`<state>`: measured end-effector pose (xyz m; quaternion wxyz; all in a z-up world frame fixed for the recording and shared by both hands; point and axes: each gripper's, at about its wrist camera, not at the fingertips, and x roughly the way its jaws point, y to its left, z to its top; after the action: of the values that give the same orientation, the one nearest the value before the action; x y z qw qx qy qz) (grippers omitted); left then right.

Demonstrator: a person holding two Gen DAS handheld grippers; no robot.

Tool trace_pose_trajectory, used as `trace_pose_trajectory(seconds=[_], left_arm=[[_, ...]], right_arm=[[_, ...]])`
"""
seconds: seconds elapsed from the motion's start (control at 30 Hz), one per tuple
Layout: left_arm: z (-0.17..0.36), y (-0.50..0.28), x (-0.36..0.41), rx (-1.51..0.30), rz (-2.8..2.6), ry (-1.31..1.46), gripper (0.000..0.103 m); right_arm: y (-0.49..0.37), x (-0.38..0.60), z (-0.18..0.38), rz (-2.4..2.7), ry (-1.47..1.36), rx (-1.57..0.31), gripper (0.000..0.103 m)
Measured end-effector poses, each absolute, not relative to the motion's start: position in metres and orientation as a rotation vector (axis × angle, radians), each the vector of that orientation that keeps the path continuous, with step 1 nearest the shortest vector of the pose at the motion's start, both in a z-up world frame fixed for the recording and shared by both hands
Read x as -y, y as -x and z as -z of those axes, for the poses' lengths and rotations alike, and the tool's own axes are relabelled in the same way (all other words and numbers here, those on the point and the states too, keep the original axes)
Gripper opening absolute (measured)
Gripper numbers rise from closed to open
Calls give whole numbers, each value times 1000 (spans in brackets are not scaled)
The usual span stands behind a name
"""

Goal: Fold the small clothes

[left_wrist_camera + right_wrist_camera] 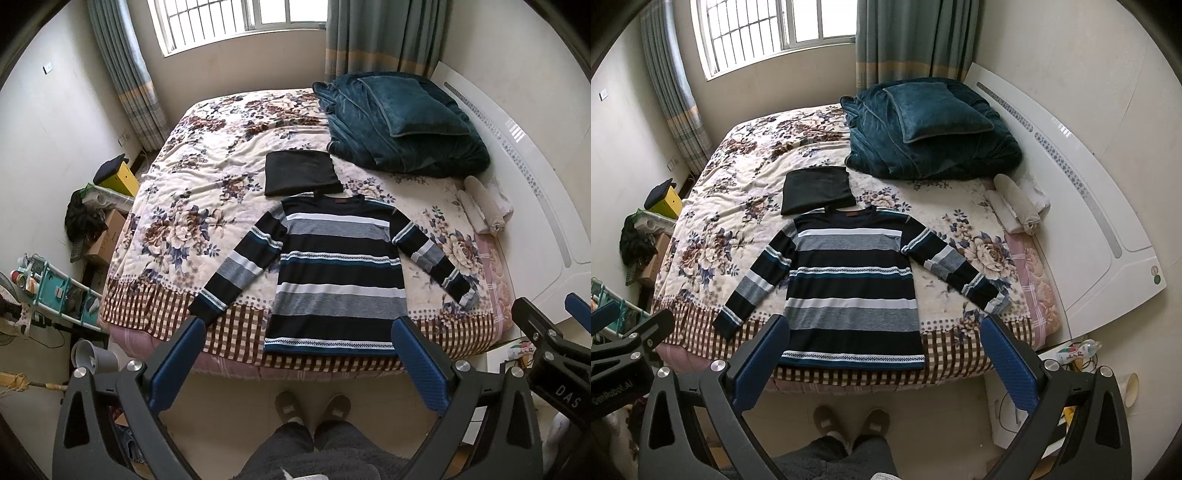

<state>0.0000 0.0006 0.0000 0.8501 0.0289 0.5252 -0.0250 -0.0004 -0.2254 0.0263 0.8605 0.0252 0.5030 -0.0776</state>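
My L gripper (299, 362) and R gripper (882, 358): jaws spread wide, empty, above floor; striped sweater (332, 273) flat, sleeves out, at bed (207, 173) near edge; folded black garment (301, 173) touching its collar, far side.

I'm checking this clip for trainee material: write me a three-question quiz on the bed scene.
1. True or false: the striped sweater lies flat with both sleeves spread out.
2. What lies just beyond the sweater's collar? A) a folded black garment B) a shoe C) a book
3. Are the left tongs and right tongs open or shut, and do they hold anything?

Key: 1 true; 2 A; 3 both open, holding nothing, above the near edge of the bed.
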Motion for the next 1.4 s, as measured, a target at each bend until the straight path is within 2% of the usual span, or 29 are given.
trace_pose_trajectory(seconds=[0.53, 1.4], left_arm=[[-8, -10, 9, -1104, 54, -61, 103], [-12, -13, 13, -1098, 53, -57, 103]], right_arm=[[-12, 233, -41, 159, -51, -1056, 103], [-2, 221, -35, 158, -50, -1051, 103]])
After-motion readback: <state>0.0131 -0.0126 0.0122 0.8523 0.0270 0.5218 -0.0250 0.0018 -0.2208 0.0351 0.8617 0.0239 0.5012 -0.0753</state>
